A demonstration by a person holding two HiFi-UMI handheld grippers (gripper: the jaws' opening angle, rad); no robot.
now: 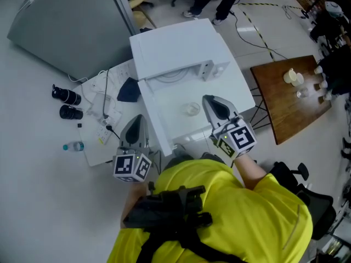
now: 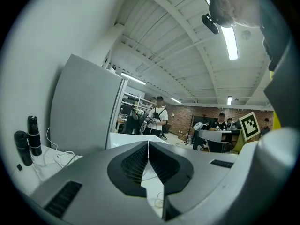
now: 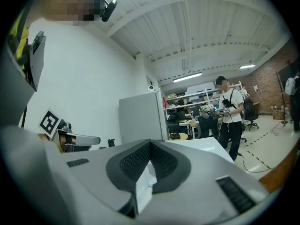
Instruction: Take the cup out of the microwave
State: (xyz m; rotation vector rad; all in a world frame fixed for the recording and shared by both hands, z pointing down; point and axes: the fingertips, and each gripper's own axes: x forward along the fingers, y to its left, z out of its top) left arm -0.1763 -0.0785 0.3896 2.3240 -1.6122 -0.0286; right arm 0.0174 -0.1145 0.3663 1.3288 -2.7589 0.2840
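The white microwave (image 1: 178,45) stands on the white table, seen from above in the head view. A small clear cup (image 1: 191,109) rests on the flat white surface (image 1: 164,111) in front of it. My right gripper (image 1: 208,99) hovers just right of the cup, apart from it, jaws shut with nothing between them. In the right gripper view the right gripper (image 3: 150,144) shows its pads (image 3: 164,161) meeting at the tip. My left gripper (image 1: 135,126) hangs at the surface's near-left corner, also shut and empty. In the left gripper view, the left gripper's (image 2: 148,144) jaws are pressed together.
Two black cylinders (image 1: 66,96) and a small water bottle (image 1: 73,146) lie on the floor at left. A dark cloth (image 1: 129,90) and cables sit on the table's left side. A grey panel (image 1: 66,21) leans behind. A wooden table (image 1: 279,100) with cups stands right. People stand farther back.
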